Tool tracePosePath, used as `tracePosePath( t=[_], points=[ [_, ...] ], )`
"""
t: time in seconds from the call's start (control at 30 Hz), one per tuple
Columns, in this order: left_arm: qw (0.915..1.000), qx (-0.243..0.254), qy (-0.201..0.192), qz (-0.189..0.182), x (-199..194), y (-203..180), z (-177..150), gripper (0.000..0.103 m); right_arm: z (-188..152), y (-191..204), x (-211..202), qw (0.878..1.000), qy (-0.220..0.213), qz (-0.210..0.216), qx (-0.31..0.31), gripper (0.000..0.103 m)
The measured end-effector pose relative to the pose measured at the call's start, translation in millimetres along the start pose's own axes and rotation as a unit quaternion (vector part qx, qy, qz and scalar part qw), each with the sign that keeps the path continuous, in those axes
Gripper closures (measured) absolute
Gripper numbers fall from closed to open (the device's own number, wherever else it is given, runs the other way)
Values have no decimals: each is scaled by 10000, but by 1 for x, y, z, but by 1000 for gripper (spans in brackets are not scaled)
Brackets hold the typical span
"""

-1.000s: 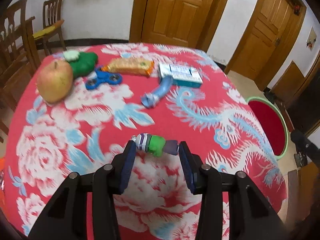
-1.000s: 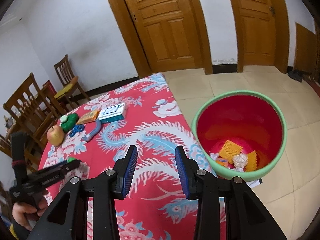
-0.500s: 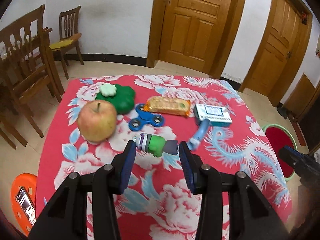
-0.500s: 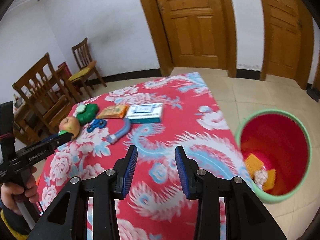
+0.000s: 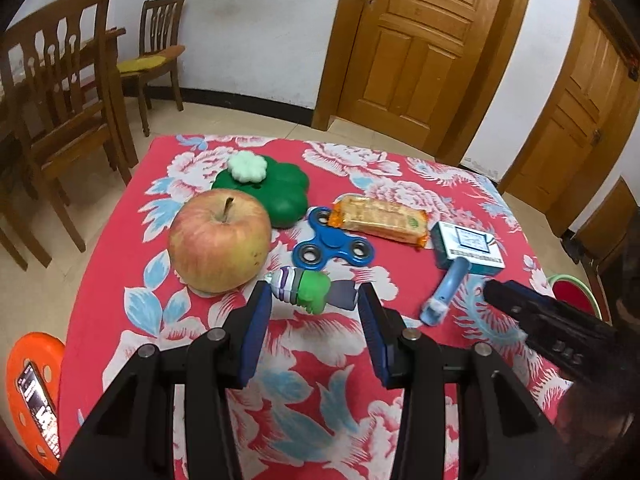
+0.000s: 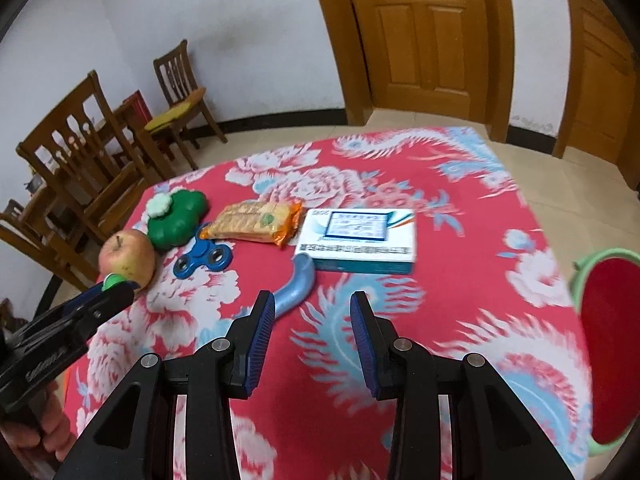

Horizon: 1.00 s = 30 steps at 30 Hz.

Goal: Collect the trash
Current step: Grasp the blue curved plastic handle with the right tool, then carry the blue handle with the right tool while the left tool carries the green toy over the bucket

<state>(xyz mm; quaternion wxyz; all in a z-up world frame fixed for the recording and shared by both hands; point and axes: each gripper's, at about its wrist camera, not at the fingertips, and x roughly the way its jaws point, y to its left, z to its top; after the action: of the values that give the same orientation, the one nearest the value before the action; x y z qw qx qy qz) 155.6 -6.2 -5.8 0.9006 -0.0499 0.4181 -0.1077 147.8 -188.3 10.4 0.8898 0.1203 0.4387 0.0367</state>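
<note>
Left wrist view: the left gripper (image 5: 314, 312) is partly closed on a small toy figure (image 5: 314, 290) with a green middle, pinched end to end between its fingers and held in the air just in front of the apple (image 5: 219, 242). That grip is on the tips alone, so the toy could pivot or drop out if the hand swings — and it would land among the things beside the apple. It also looks more like a toy than trash, so binning it may be a mistake.

The right gripper (image 6: 312, 316) stands part open and holds nothing; it hangs over the red tablecloth (image 6: 460, 320), to the right of the apple and close to the blue curved tube (image 6: 298, 284). This view is smeared, so a quick grab could nudge the tube into the white-and-blue box (image 6: 362, 240) rather than catch it.

The cracker packet (image 5: 378, 222), the likeliest trash, lies right of the apple past the blue spinner (image 5: 332, 250). The red bin (image 6: 612, 344) stands far right of the apple, off the table's edge.

Print on the box and packet is too small to read.
</note>
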Motion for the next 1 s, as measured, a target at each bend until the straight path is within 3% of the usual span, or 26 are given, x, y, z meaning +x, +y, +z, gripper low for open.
tracePosePath(
  t=[0.33,0.4,0.5,0.63,1.0],
  points=[
    [10000,-48,-32,35,11,9,-2,58,6,5,42,9999,161,-3,54,63],
    [10000,-64,-19,9,12,10,-2,58,8,6,43,9999,114,-27,19,70],
    [10000,-50,-14,-15,13,8,-3,58,8,6,45,9999,102,-2,-22,87],
    [10000,-44,-3,-48,12,4,-4,58,7,10,32,9998,-103,33,-183,92],
    [9995,92,-120,-261,-9,-19,-9,58,-2,3,-27,9983,-533,193,-151,92]
  ],
)
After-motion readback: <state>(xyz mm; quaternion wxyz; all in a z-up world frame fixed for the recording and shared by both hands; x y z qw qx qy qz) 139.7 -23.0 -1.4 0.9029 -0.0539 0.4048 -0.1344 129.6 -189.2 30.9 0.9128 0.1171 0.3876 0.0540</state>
